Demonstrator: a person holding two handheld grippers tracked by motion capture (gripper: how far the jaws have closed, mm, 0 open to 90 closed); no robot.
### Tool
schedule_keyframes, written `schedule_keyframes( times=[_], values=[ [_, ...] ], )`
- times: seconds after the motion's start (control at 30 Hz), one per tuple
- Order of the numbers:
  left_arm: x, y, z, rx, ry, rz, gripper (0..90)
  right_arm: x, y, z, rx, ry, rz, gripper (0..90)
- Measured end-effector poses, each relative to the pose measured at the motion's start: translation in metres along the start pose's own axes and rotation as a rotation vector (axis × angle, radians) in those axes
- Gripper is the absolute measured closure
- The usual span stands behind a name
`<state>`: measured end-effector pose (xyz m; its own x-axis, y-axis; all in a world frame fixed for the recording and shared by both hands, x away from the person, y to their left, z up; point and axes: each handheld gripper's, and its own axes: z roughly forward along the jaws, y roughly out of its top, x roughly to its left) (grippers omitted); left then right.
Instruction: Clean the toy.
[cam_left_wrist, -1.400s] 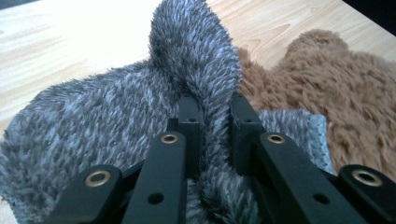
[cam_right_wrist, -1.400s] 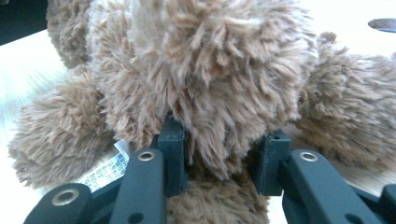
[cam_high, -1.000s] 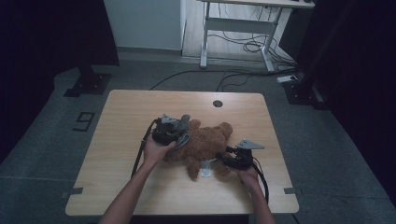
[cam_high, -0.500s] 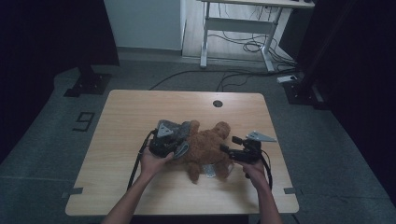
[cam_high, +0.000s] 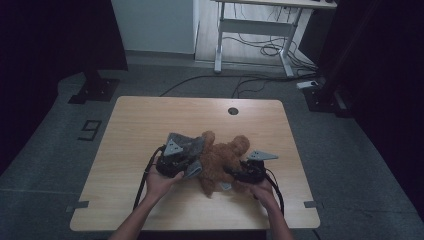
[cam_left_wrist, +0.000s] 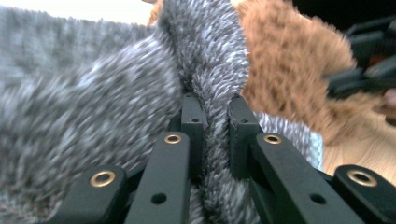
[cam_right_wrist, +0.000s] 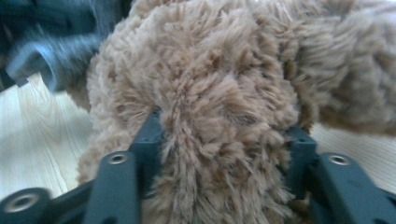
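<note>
A brown plush bear (cam_high: 222, 155) lies in the middle of the wooden table (cam_high: 150, 115). A grey fuzzy knitted garment (cam_high: 187, 145) sits against its left side. My left gripper (cam_high: 196, 162) is shut on a fold of that grey garment (cam_left_wrist: 93, 116), which is squeezed thin between the jaws of the left gripper (cam_left_wrist: 215, 107). Brown fur (cam_left_wrist: 289, 60) shows just behind it. My right gripper (cam_high: 229, 173) comes in from the right. Its jaws have just been closing, and the right gripper (cam_right_wrist: 224, 126) now presses on a thick brown limb of the bear (cam_right_wrist: 210, 70).
A round cable hole (cam_high: 232, 110) sits near the table's far edge. Bare wood lies around the bear on all sides. Beyond the table stand a white desk frame (cam_high: 250, 30) with loose floor cables and a dark stand (cam_high: 95, 85) at the left.
My left hand has carried the grey garment to the right, against the bear. The right gripper drew back from the bear, then came in lower and closed on its limb.
</note>
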<state>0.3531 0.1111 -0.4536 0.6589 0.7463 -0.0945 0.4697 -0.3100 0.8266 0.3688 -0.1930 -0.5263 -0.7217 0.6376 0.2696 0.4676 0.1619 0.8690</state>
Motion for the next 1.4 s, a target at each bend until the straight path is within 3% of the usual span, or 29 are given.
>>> schedule_keyframes(
  times=[0.1,0.27,0.3,0.37,0.47,0.53,0.6,0.63,0.77,0.9,1.07,1.17,1.23,1.4],
  values=[
    [-0.008,0.02,-0.002,-0.036,-0.016,0.007,79.9,0.002,-0.002,0.0,-0.01,-0.006,-0.021,52.8],
    [-0.043,0.06,0.018,-0.055,-0.072,0.061,79.6,0.002,-0.003,0.0,-0.021,-0.014,-0.029,55.5],
    [-0.054,0.068,0.03,-0.039,-0.066,0.085,79.6,0.002,-0.003,0.0,-0.021,-0.018,-0.034,55.8],
    [-0.066,0.077,0.053,0.004,-0.078,0.091,79.5,0.005,-0.004,0.0,-0.028,-0.032,-0.053,56.3],
    [-0.07,0.076,0.088,0.117,-0.064,0.096,79.4,0.009,-0.005,-0.001,-0.041,-0.061,-0.097,57.4],
    [-0.066,0.067,0.101,0.147,-0.069,0.073,79.2,0.011,-0.006,-0.002,-0.041,-0.072,-0.123,58.2],
    [-0.056,0.062,0.101,0.115,-0.107,0.007,79.3,0.01,-0.006,-0.002,-0.036,-0.079,-0.129,58.9],
    [-0.054,0.061,0.098,0.114,-0.11,0.001,79.3,0.01,-0.006,-0.002,-0.041,-0.074,-0.128,59.0],
    [-0.044,0.06,0.082,0.121,-0.059,0.017,79.3,0.01,-0.006,-0.002,-0.043,-0.071,-0.125,59.1],
    [-0.025,0.051,0.066,0.128,-0.009,0.001,79.4,0.008,-0.006,-0.002,-0.046,-0.067,-0.117,59.0],
    [-0.007,0.04,0.045,0.094,0.006,-0.02,79.5,0.006,-0.007,-0.002,-0.056,-0.06,-0.094,59.0],
    [0.006,0.037,0.028,0.076,0.062,-0.017,79.5,0.005,-0.007,-0.002,-0.058,-0.059,-0.087,59.0],
    [0.018,0.034,0.021,0.074,0.088,-0.039,79.4,0.005,-0.007,-0.003,-0.059,-0.057,-0.081,59.0],
    [0.044,0.018,0.006,0.06,0.104,-0.099,79.5,0.004,-0.007,-0.003,-0.061,-0.053,-0.074,58.9]
  ],
)
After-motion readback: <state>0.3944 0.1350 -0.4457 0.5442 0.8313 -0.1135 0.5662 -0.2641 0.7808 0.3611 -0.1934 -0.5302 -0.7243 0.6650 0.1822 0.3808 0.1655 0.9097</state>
